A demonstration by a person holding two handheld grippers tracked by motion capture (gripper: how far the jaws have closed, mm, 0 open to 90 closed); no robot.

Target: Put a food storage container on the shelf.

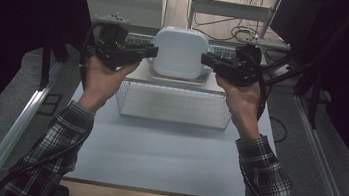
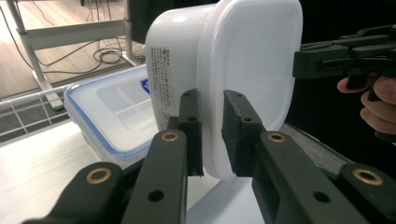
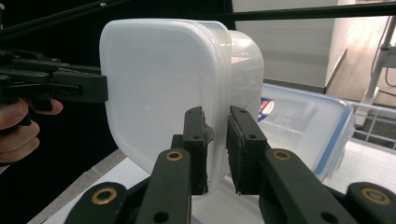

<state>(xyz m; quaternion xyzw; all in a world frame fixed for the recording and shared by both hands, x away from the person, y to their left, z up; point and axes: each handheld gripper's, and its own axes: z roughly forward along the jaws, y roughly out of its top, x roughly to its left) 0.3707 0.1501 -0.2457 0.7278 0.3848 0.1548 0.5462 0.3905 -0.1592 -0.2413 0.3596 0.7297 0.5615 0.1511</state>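
Observation:
A white lidded plastic container (image 1: 179,53) is held up on its side above the table, lid facing me. My left gripper (image 1: 152,52) is shut on its left rim and my right gripper (image 1: 207,60) is shut on its right rim. In the left gripper view my left gripper (image 2: 212,99) pinches the lid edge of the container (image 2: 252,60), with the right gripper (image 2: 345,56) on the far side. From the right gripper view, the right gripper (image 3: 216,114) clamps the opposite edge of the container (image 3: 159,84), and the left gripper (image 3: 56,86) shows beyond it.
A clear container with a blue-rimmed lid (image 2: 112,112) (image 3: 303,126) lies flat just behind and below the held one. A wire basket (image 1: 174,105) stands in front of it on the white table (image 1: 156,151). Dark curtains flank both sides; cables lie on the floor beyond.

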